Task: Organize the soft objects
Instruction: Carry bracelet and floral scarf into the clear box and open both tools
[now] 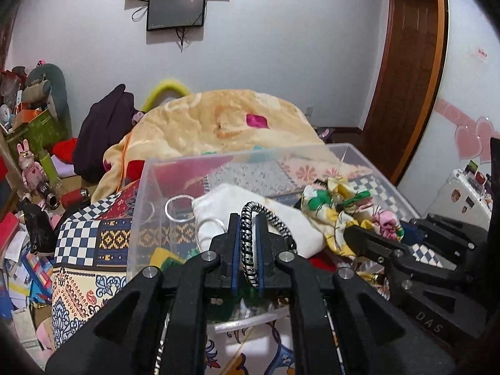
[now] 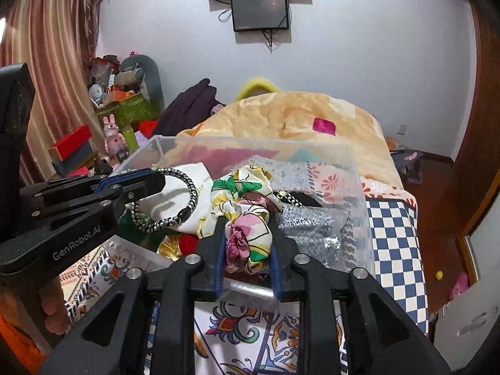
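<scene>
A clear plastic bin (image 1: 137,206) stands on the patterned bedspread; it also shows in the right wrist view (image 2: 359,187). My left gripper (image 1: 248,222) is shut on a black-and-white braided cord loop (image 1: 250,250), held over the bin; both also show in the right wrist view, the gripper (image 2: 156,181) and the loop (image 2: 190,200). My right gripper (image 2: 247,228) is shut on a floral fabric scrunchie (image 2: 247,218) over the bin; the scrunchie (image 1: 340,200) and the gripper (image 1: 353,229) also show in the left wrist view. A white cloth pouch (image 1: 237,197) lies inside the bin.
A silver glittery item (image 2: 309,228) and red and gold pieces (image 2: 181,243) lie in the bin. A yellow blanket heap (image 1: 225,122) sits behind it. Cluttered shelves and toys (image 1: 31,143) stand at the left. A wooden door (image 1: 409,62) is at the right.
</scene>
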{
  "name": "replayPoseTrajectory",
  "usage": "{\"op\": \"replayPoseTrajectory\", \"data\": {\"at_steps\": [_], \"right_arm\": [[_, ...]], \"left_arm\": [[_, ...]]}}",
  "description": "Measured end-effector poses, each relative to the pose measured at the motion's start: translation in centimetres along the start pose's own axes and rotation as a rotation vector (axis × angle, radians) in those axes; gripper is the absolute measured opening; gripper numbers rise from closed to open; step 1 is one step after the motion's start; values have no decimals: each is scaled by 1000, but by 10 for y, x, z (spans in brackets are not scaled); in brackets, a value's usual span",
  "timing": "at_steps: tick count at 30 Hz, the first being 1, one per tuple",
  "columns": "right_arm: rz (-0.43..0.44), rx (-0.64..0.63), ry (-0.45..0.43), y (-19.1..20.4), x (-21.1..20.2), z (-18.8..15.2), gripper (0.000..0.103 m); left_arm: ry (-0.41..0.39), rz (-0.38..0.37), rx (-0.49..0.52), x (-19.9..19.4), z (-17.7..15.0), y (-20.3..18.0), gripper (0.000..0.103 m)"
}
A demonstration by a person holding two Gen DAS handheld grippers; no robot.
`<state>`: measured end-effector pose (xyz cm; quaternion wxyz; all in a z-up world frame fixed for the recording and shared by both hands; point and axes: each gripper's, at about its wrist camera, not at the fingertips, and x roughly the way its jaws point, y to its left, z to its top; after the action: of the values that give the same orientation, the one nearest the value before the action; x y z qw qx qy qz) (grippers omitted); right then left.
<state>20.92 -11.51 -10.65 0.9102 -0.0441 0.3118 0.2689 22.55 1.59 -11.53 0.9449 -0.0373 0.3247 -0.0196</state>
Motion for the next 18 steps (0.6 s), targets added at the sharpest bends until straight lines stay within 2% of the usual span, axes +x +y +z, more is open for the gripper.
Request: {"op": "replayPoseTrajectory", "data": {"at_steps": [2, 5, 6, 10, 18], "right_arm": [[-3, -5, 3, -1, -1, 0, 31], [-19, -17, -4, -1, -7, -1, 48], [-32, -22, -10, -1, -9, -2, 50], [-54, -42, -32, -1, -20, 1, 52], [-52, -43, -112, -1, -61, 13, 54]], "left_arm": [[6, 2, -3, 1, -2, 1, 21], [1, 5, -11, -4, -6, 4, 33], [-4, 2, -15, -7, -7, 4, 35], [-36, 4, -10, -24, -6, 5, 37], [-153, -24, 1, -81, 4, -1, 45]]}}
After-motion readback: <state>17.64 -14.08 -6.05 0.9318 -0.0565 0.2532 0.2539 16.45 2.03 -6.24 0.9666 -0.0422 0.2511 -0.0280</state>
